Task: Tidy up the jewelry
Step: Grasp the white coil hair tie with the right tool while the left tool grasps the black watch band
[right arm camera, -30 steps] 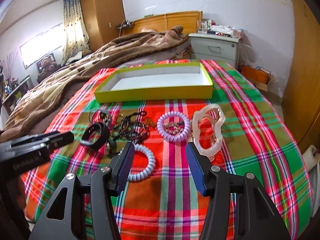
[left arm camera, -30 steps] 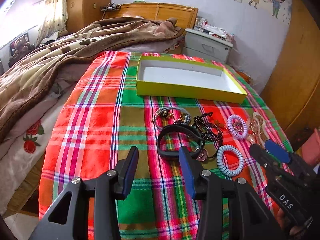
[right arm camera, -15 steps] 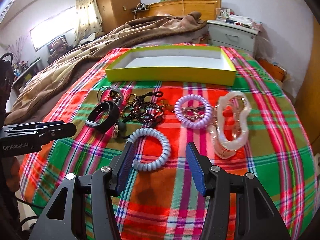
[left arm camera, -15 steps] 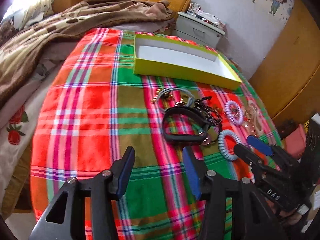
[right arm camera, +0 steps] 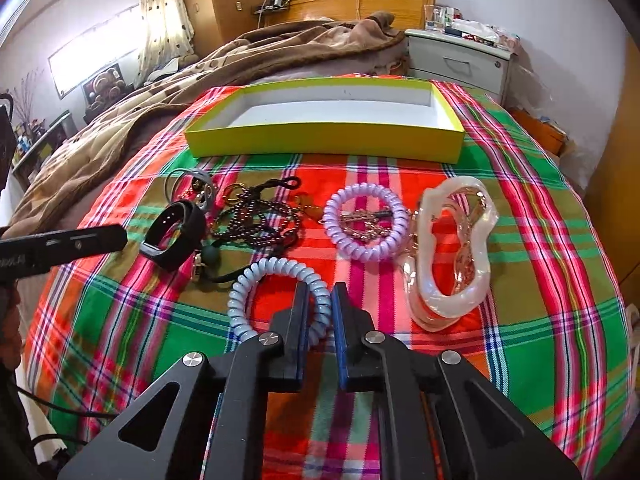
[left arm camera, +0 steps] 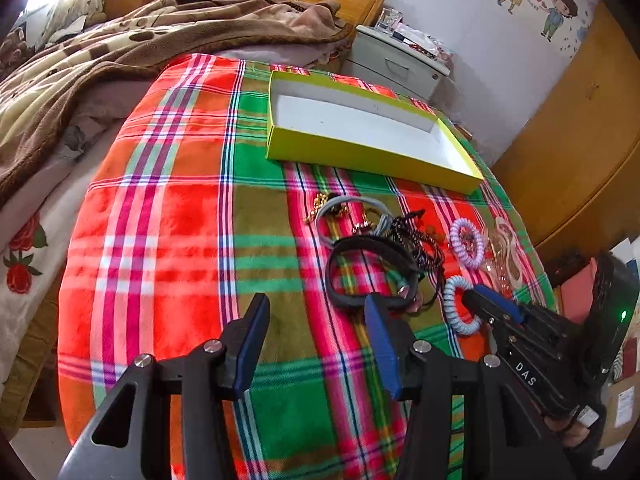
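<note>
So far: nothing is put away yet; I judge the task to be at its first pick.
Blue coil (right arm camera: 280,296): low centre of the right wrist view, lying on the plaid cloth (right arm camera: 540,280); its near right arc sits between the pads of the right gripper (right arm camera: 320,300).
Right gripper: its jaws have just been closing and now pinch the blue coil, which is not lifted.
Box (right arm camera: 328,142): yellow, upper middle of the frame, beyond all the jewelry; its white floor is bare.
Lilac coil (right arm camera: 366,222): centre of the frame, with a small gold piece inside its ring.
Pearly clip (right arm camera: 452,256): right of centre, just beside the lilac coil.
Bead chain (right arm camera: 256,220): left of centre, tangled, touching the black band (right arm camera: 174,232).
Grey tie (left arm camera: 352,216): middle of the left wrist view, nearest to the box, with gold bits beside it.
Left gripper (left arm camera: 316,336): bottom of its own view, jaws wide apart and holding nothing, over the cloth just before the black band.
Left to do: all the pieces I can count must go to the box; the tangle will probably need most care.
</note>
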`<move>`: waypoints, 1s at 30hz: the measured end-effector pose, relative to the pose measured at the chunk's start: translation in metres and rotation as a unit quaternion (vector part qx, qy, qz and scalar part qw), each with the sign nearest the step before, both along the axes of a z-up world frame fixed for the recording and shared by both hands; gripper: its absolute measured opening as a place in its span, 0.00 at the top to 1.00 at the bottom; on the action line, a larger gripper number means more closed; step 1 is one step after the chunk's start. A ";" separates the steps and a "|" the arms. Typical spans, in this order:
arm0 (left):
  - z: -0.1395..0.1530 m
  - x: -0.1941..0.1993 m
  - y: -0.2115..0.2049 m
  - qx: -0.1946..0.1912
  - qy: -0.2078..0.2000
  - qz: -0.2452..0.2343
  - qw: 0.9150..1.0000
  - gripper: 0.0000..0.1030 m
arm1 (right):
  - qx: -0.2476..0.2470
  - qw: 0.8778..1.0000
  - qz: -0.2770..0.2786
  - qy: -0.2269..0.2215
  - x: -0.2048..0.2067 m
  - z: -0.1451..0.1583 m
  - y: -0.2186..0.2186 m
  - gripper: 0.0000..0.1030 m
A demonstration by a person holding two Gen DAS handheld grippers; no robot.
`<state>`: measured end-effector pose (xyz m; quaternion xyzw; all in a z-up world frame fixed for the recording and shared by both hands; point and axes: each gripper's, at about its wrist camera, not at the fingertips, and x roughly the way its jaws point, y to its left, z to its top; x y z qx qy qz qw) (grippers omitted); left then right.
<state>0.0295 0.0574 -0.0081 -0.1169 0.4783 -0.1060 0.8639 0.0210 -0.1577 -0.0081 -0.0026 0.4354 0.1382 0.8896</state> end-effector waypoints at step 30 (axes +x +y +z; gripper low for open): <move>-0.012 0.026 -0.041 0.133 -0.002 -0.029 0.991 0.88 | 0.028 0.998 -0.023 -0.042 0.002 0.023 -0.022 0.90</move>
